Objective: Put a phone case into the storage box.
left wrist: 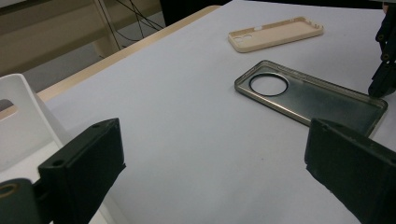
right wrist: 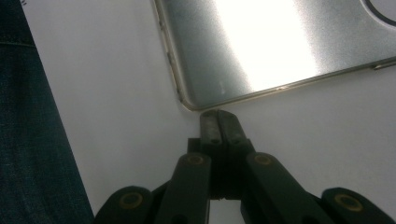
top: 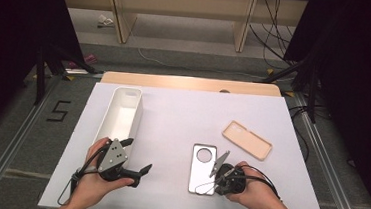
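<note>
White tabletop (top: 182,119) carries a clear phone case (top: 202,168) at five o'clock from centre, a beige case (top: 247,139) at its two o'clock. Right gripper (right wrist: 218,116), jaws pressed together, tips at the clear case's near corner; left gripper (top: 137,156) spread wide by the white bin (top: 120,114).

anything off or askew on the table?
Nothing damaged or spilled. The grey phone case and beige phone case lie flat, apart, at different angles. The right gripper, jaws shut, sits at the grey case's corner; the white bin stands upright.
</note>
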Demonstrator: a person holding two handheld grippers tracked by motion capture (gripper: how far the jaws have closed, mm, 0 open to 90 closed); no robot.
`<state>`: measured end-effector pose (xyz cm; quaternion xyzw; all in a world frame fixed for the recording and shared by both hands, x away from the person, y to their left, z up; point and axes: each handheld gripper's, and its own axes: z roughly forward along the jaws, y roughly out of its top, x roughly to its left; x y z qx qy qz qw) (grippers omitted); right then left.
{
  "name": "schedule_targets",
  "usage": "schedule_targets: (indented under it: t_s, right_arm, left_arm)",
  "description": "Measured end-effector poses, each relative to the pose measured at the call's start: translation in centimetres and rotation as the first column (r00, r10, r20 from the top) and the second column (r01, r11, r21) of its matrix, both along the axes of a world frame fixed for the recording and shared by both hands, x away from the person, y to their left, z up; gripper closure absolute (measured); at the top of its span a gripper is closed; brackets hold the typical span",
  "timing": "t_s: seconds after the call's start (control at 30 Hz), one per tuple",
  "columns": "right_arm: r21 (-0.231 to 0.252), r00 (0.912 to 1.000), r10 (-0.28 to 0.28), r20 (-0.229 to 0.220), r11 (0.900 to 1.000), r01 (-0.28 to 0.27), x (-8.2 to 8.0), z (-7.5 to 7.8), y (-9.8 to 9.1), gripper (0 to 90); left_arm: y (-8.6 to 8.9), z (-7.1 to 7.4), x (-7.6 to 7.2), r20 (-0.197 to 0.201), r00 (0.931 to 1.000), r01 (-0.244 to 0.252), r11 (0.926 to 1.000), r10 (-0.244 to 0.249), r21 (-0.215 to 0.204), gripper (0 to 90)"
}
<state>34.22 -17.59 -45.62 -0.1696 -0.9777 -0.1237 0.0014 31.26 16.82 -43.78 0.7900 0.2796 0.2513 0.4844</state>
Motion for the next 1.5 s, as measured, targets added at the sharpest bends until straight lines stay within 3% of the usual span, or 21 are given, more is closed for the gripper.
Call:
schedule_targets:
  t_s: [0.2, 0.33, 0.53, 0.7, 0.97, 1.5]
  right_arm:
    - [0.007, 1.0000, 0.006, 0.002, 1.0000, -0.006, 0.0, 0.2, -0.1, 87.2]
    - [0.004, 0.9996, 0.006, 0.029, 1.0000, -0.006, 0.0, 0.9, -0.3, 74.9]
    - [-0.013, 0.9931, 0.048, 0.107, 0.9988, -0.046, 0.2, 1.9, 0.0, 57.5]
    - [-0.045, 0.9901, 0.082, 0.114, 0.9960, -0.077, 0.2, 2.1, 1.3, 43.5]
    - [-0.101, 0.9825, 0.152, 0.107, 0.9848, -0.142, 0.2, 1.9, 3.4, 37.9]
    - [-0.192, 0.9716, 0.227, 0.066, 0.9585, -0.211, 0.2, 1.1, 5.8, 43.2]
  left_arm:
    - [0.5, -0.2, 0.6, 0.006, 1.0000, -0.002, 1.0000, 0.002, 0.006, 4.5]
    - [0.8, -0.3, 0.8, 0.002, 1.0000, -0.007, 0.9999, 0.007, 0.011, 4.7]
    - [0.7, -0.5, 0.8, -0.006, 1.0000, -0.003, 0.9998, 0.003, 0.018, 5.0]
    - [0.8, -0.5, 0.8, -0.008, 1.0000, -0.004, 0.9998, 0.004, 0.020, 5.3]
    - [0.7, -0.5, 0.7, -0.010, 1.0000, -0.001, 0.9998, 0.001, 0.020, 5.5]
    - [0.7, -0.5, 0.8, -0.012, 0.9999, 0.003, 0.9999, -0.003, 0.015, 5.9]
